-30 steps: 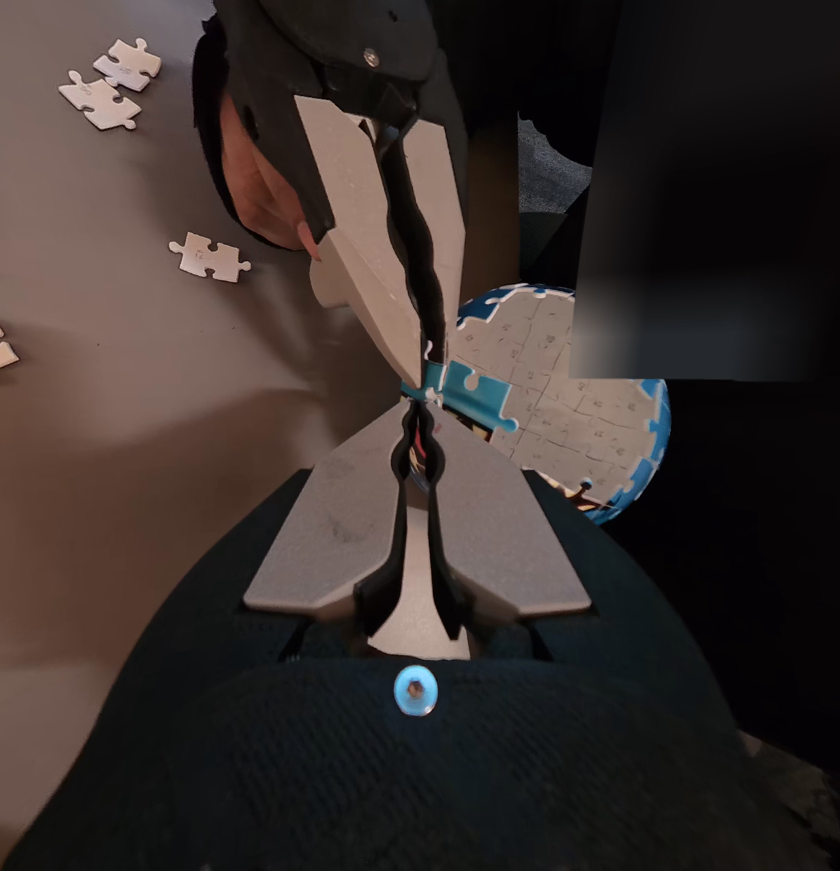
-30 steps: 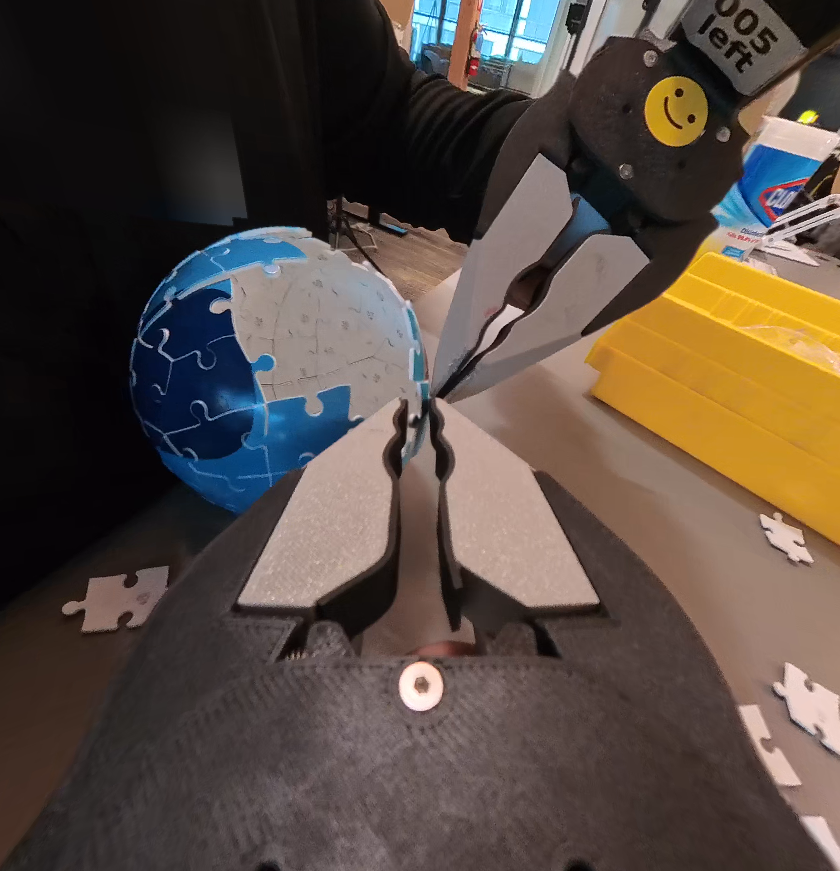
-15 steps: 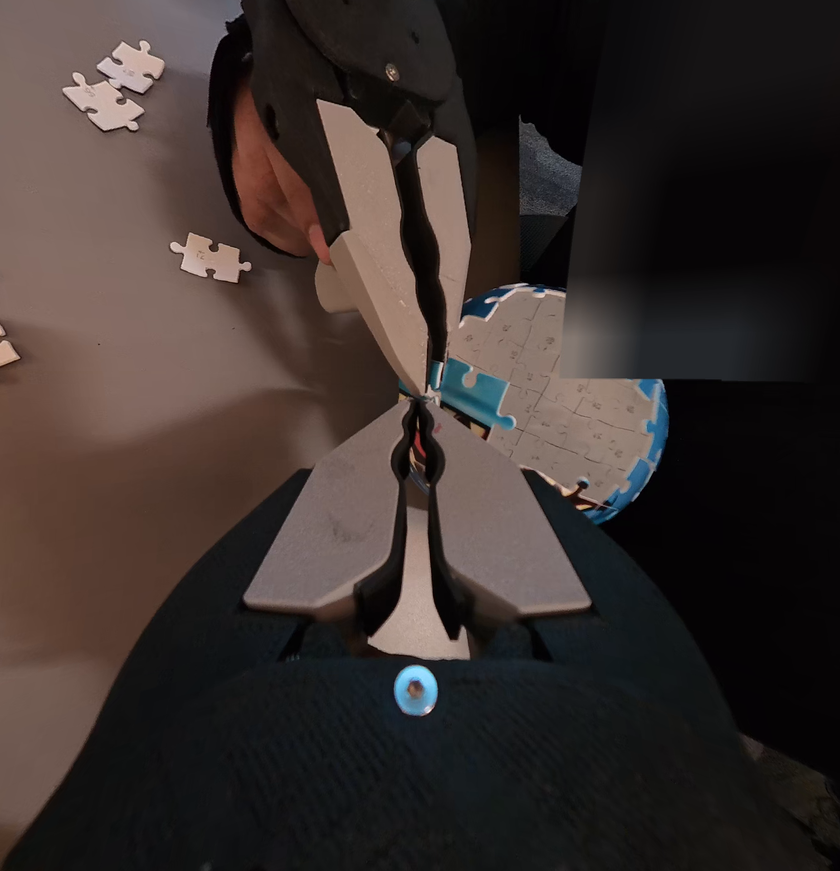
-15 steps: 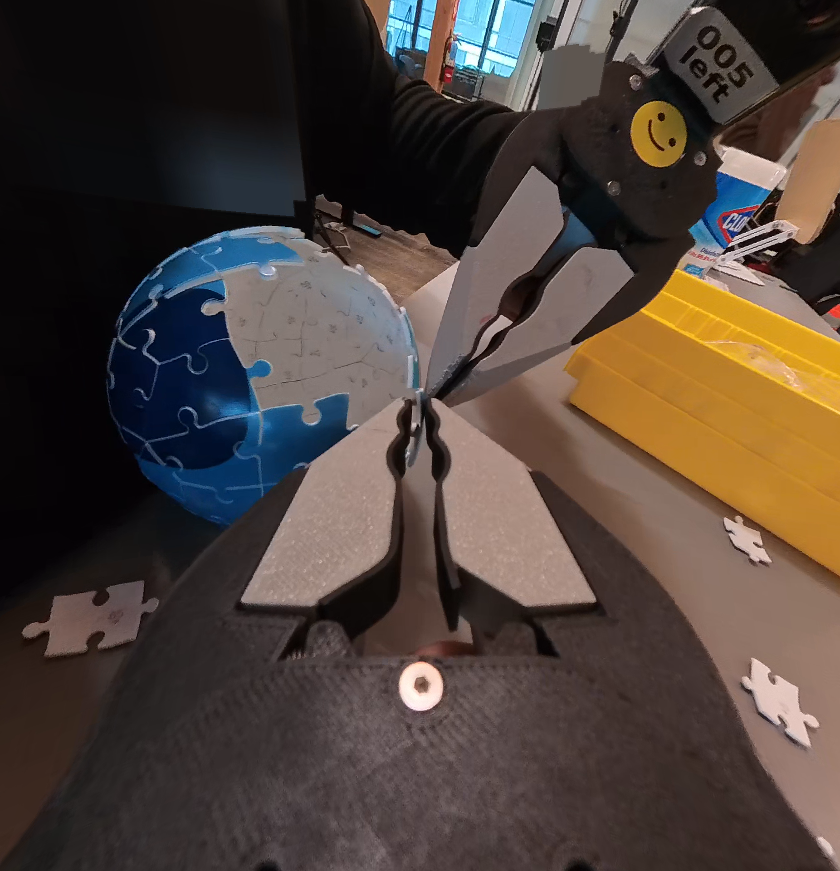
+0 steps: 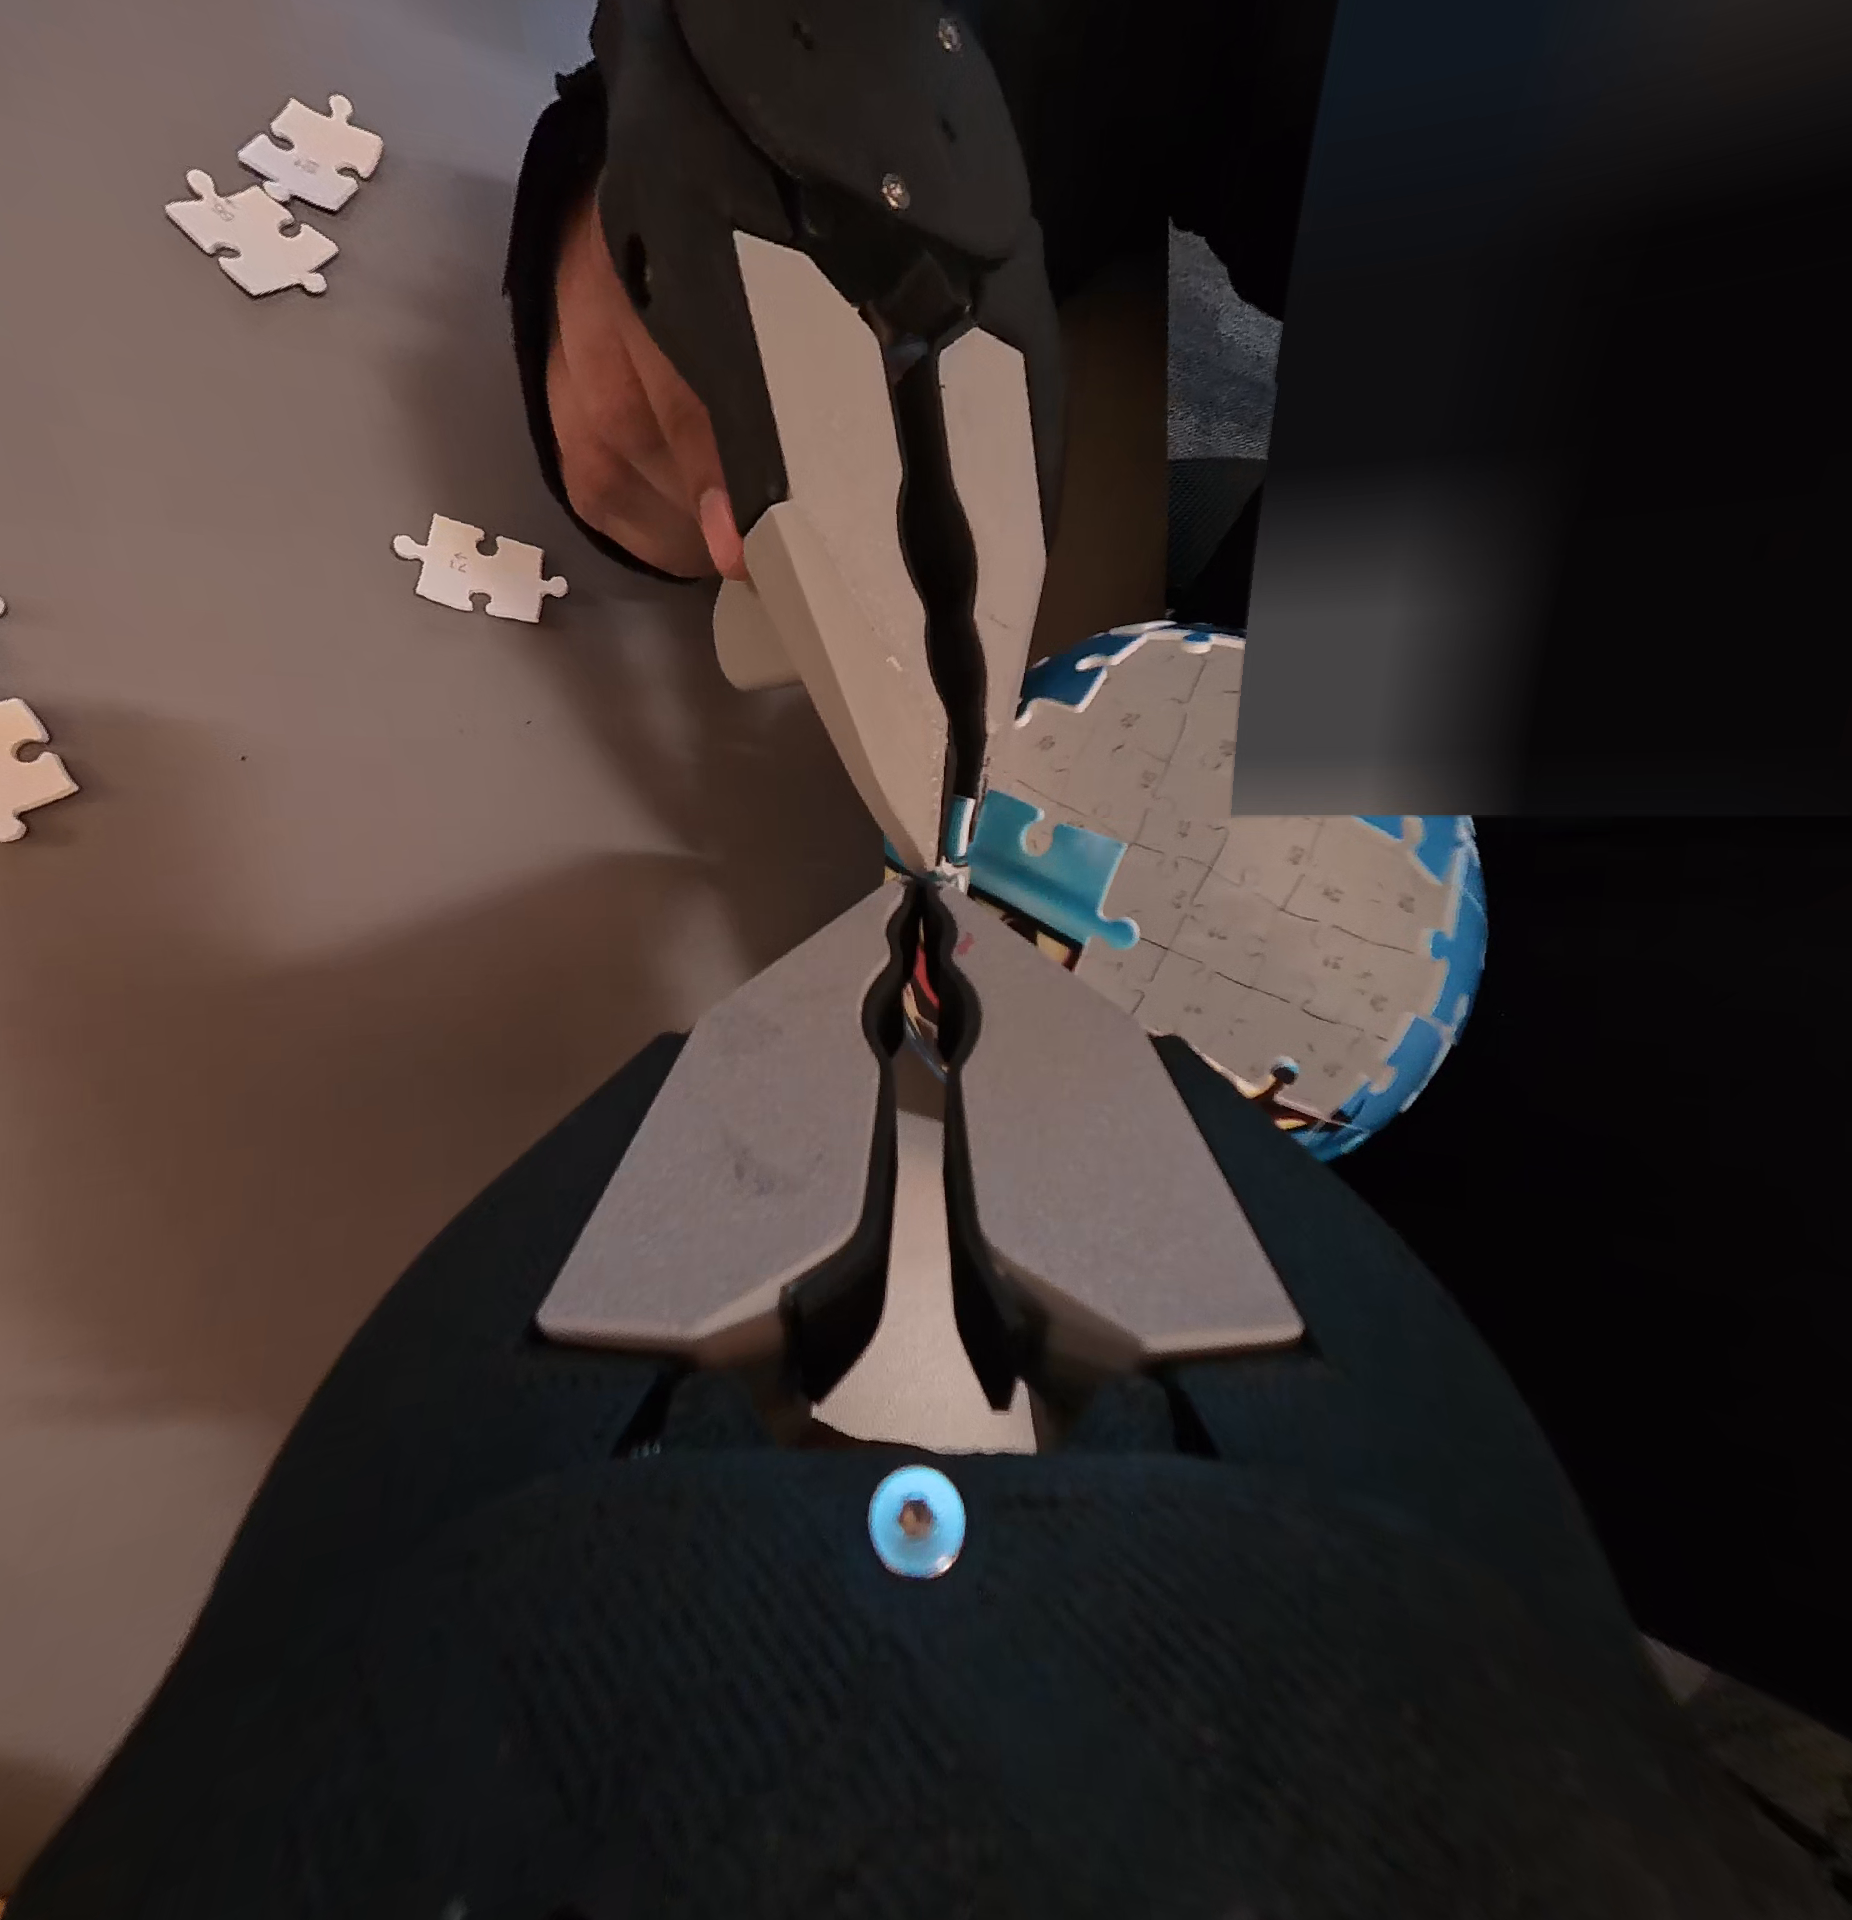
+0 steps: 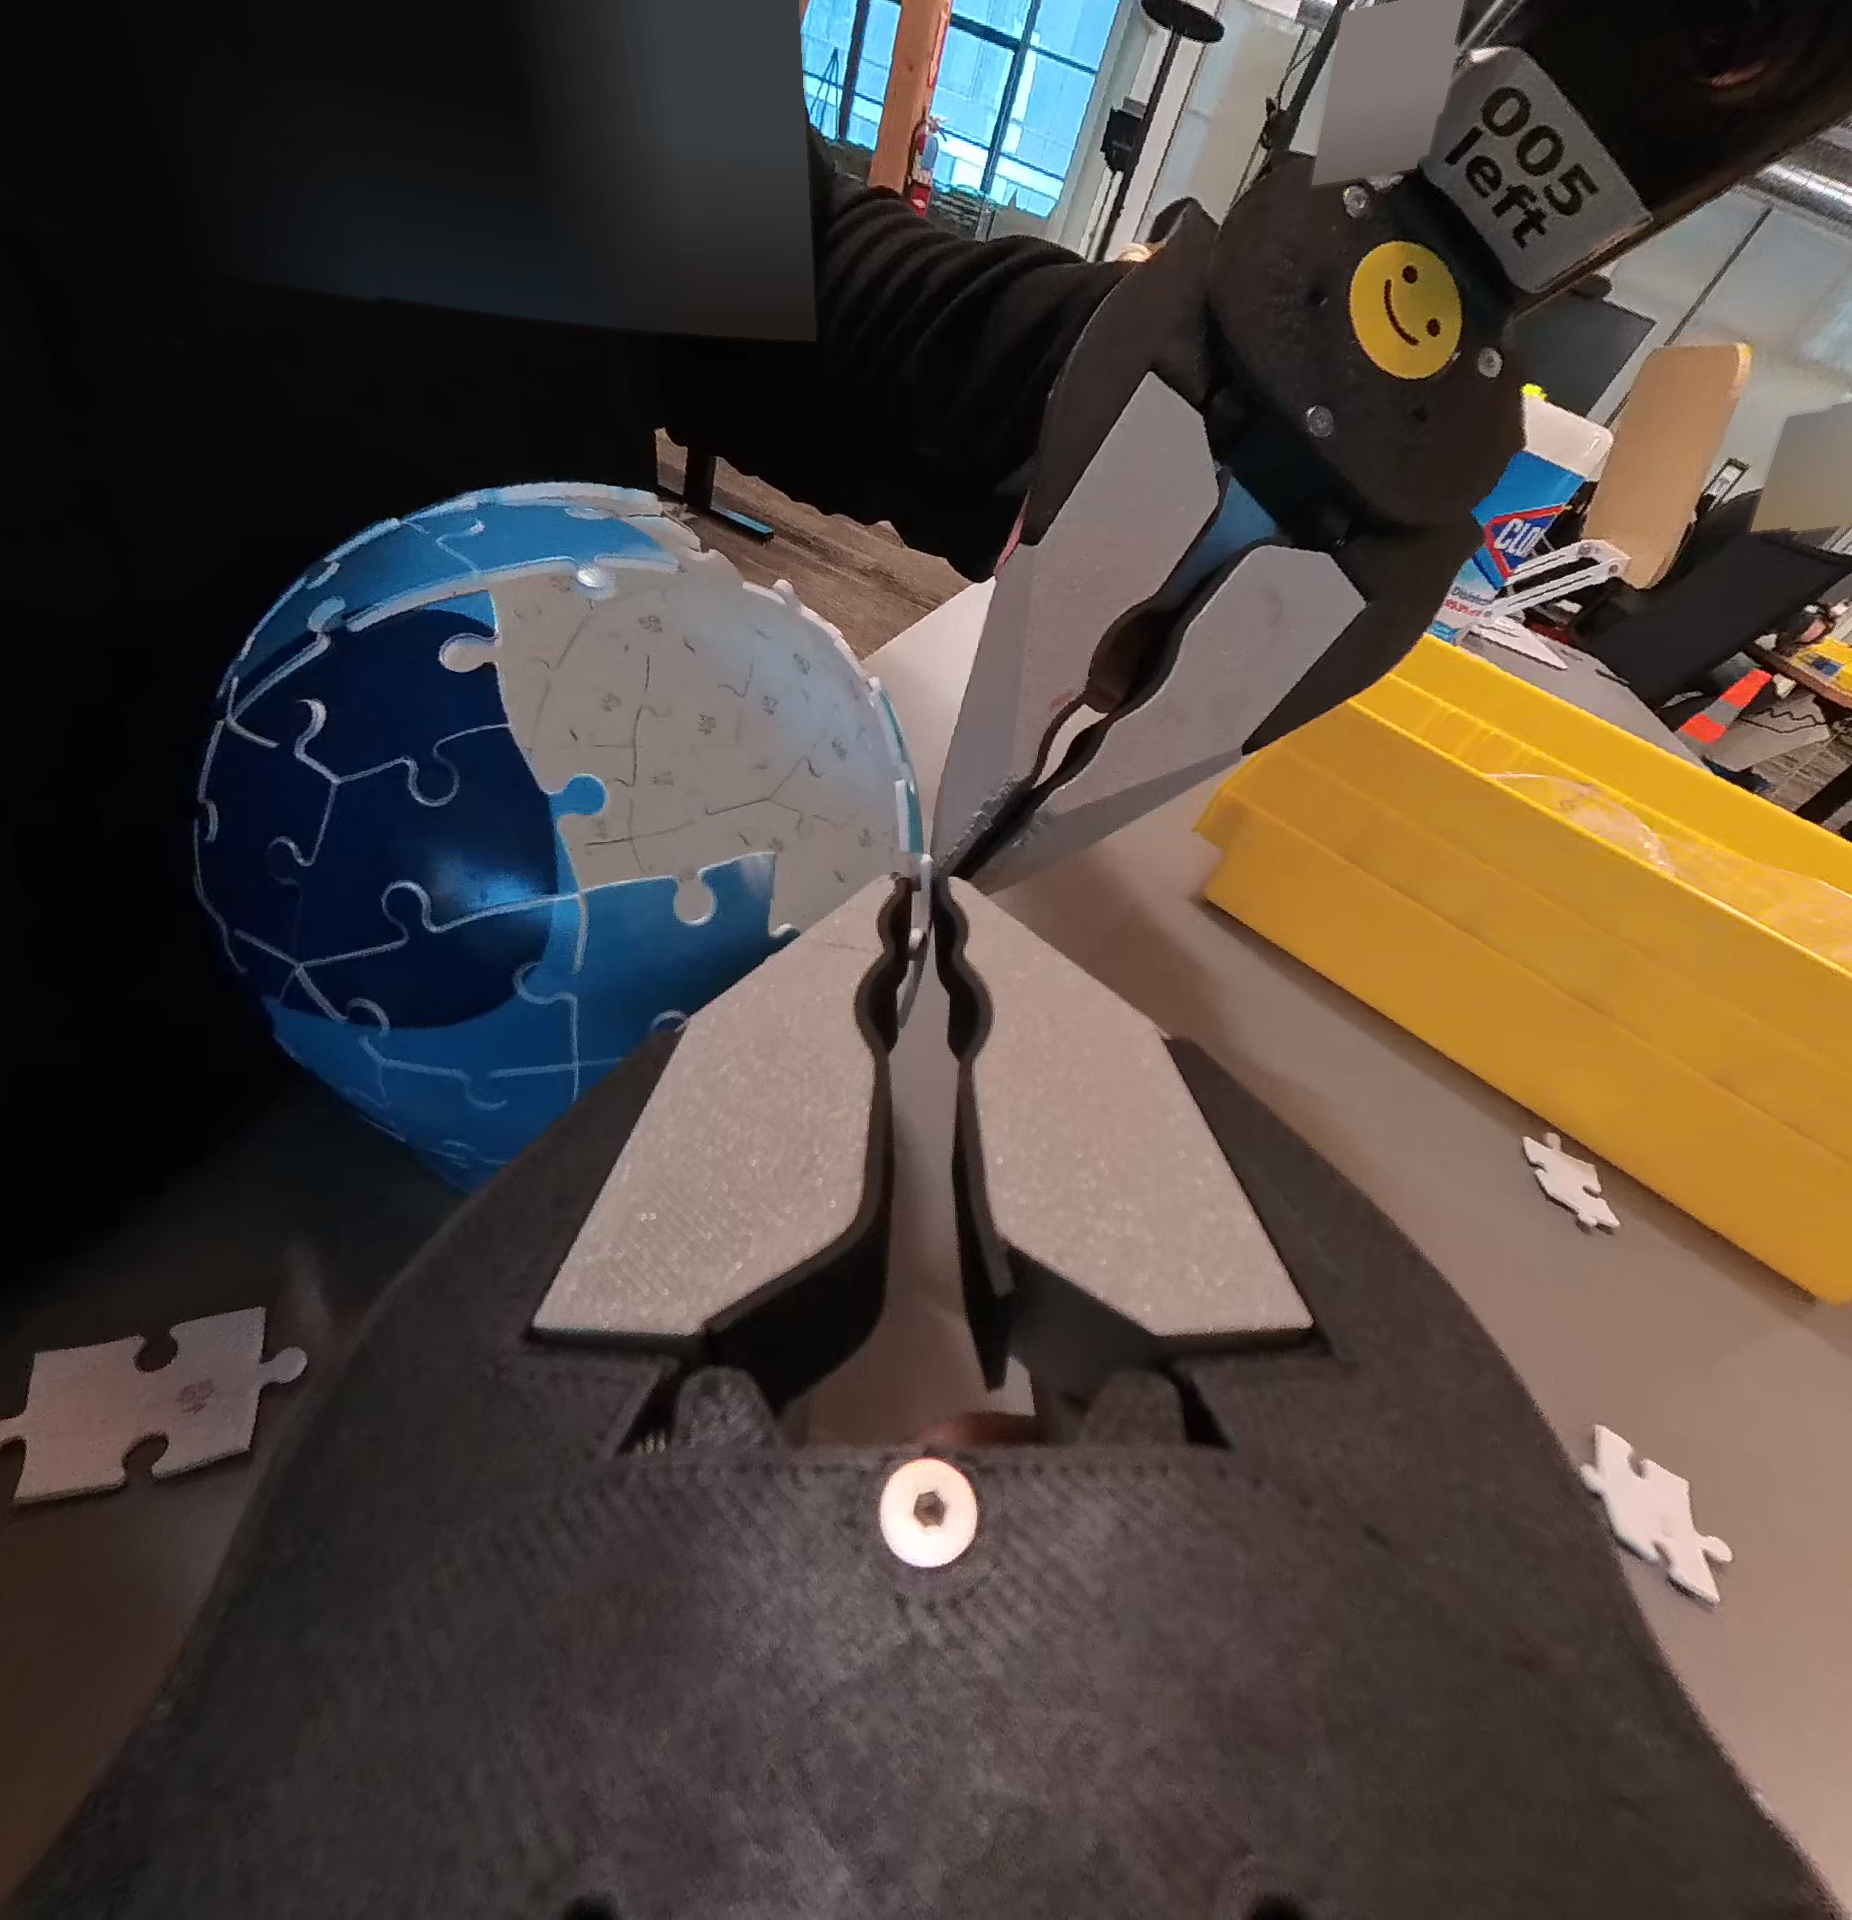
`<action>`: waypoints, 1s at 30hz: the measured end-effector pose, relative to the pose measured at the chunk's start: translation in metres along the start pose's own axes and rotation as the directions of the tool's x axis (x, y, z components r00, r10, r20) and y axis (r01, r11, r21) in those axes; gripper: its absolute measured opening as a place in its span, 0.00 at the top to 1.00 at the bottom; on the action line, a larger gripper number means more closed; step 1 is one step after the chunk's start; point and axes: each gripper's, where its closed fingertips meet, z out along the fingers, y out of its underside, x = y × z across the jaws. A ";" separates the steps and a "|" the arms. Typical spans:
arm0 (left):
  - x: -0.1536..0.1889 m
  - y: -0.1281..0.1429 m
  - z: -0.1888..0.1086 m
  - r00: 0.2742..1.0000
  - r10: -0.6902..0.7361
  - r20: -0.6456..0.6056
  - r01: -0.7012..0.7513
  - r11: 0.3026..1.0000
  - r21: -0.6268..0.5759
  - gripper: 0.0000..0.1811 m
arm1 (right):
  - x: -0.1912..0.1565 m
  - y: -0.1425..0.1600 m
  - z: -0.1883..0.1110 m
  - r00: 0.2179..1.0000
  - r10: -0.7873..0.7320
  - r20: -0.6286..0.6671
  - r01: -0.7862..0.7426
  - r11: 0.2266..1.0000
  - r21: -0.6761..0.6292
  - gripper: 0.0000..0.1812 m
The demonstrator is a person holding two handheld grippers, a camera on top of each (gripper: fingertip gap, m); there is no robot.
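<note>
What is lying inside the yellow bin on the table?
Only the right wrist view shows the yellow bin. Something clear and crinkled, like plastic wrap, lies inside it. The near wall and the left gripper hide the remainder.

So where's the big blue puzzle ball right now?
In the right wrist view the puzzle ball sits left of centre at the grey table's edge, just behind the two hand-held gripper tips meeting beside it, with the yellow bin across on the right.

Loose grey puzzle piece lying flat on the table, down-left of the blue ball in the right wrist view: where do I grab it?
Probably from straight above, pinching the loose piece across its narrow waist, between its notches. It lies flat on the table, so no side offers an edge to get under.
</note>
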 end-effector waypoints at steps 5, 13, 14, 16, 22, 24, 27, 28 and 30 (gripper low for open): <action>0.000 0.000 0.000 1.000 -0.002 0.001 0.002 1.000 0.001 1.00 | 0.001 0.000 0.000 1.000 -0.002 -0.008 0.002 1.000 -0.005 0.99; 0.000 0.000 0.000 1.000 -0.003 -0.002 0.003 1.000 0.007 1.00 | 0.000 0.000 0.000 1.000 0.002 -0.008 -0.002 1.000 -0.006 0.99; 0.001 0.000 0.000 1.000 -0.003 -0.002 0.003 1.000 0.006 1.00 | 0.000 0.000 0.000 1.000 -0.003 -0.010 0.003 1.000 -0.004 0.99; 0.001 0.000 0.000 1.000 -0.002 -0.002 0.002 1.000 0.008 1.00 | 0.000 0.000 -0.001 1.000 -0.008 -0.010 0.008 1.000 0.000 0.99; 0.002 -0.004 0.000 1.000 -0.011 -0.021 0.011 1.000 0.027 1.00 | 0.000 -0.005 -0.003 1.000 -0.022 -0.017 0.022 1.000 0.021 0.99; 0.003 -0.005 -0.001 0.999 -0.020 -0.033 0.022 0.999 0.036 1.00 | -0.001 -0.006 -0.004 0.999 -0.031 -0.022 0.031 0.999 0.028 0.99; 0.002 -0.001 0.001 1.000 -0.017 -0.023 0.018 0.999 0.027 1.00 | -0.001 -0.007 -0.004 0.999 -0.032 -0.021 0.032 0.999 0.035 0.99; 0.002 -0.001 0.001 1.000 -0.015 -0.020 0.015 1.000 0.026 1.00 | -0.001 -0.007 -0.004 0.999 -0.031 -0.022 0.032 0.999 0.037 0.99; 0.002 0.000 0.001 1.000 -0.015 -0.019 0.016 0.999 0.030 1.00 | 0.000 -0.008 -0.004 0.999 -0.035 -0.028 0.036 0.999 0.039 0.99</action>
